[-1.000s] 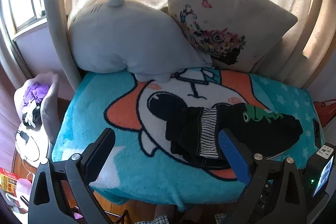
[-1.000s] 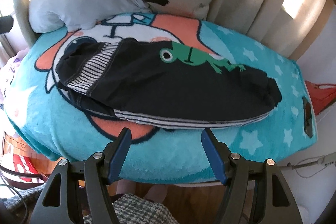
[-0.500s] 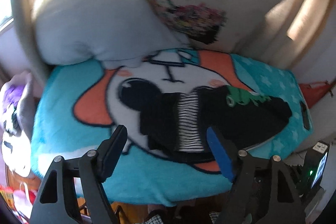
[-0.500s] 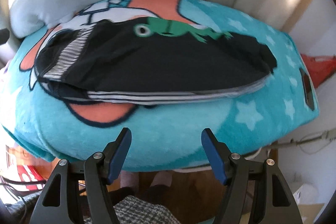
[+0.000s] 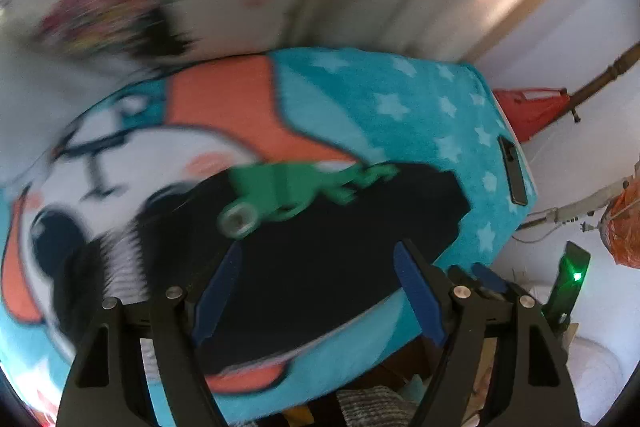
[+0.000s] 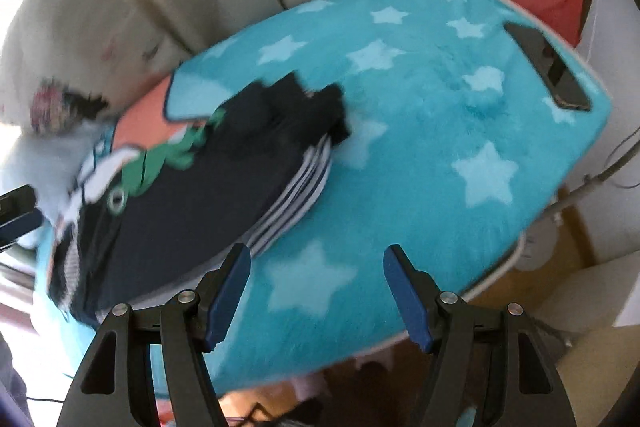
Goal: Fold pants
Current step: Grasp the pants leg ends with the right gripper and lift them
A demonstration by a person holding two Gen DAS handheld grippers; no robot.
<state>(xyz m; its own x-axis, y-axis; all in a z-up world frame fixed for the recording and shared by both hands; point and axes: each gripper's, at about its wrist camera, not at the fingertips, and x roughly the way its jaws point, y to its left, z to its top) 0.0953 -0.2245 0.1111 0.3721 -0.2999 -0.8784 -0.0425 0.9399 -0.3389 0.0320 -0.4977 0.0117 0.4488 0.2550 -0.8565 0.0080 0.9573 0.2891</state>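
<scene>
Black pants on teal blanket

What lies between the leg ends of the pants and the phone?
Only bare blue blanket with pale stars, in the right wrist view, lies between the pants and the phone.

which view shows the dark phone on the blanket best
The right wrist view: the phone lies large and fairly sharp near the far corner of the teal star blanket, its whole face visible. The left wrist view shows it only as a thin dark sliver, seen edge-on at the blanket's right edge.
</scene>
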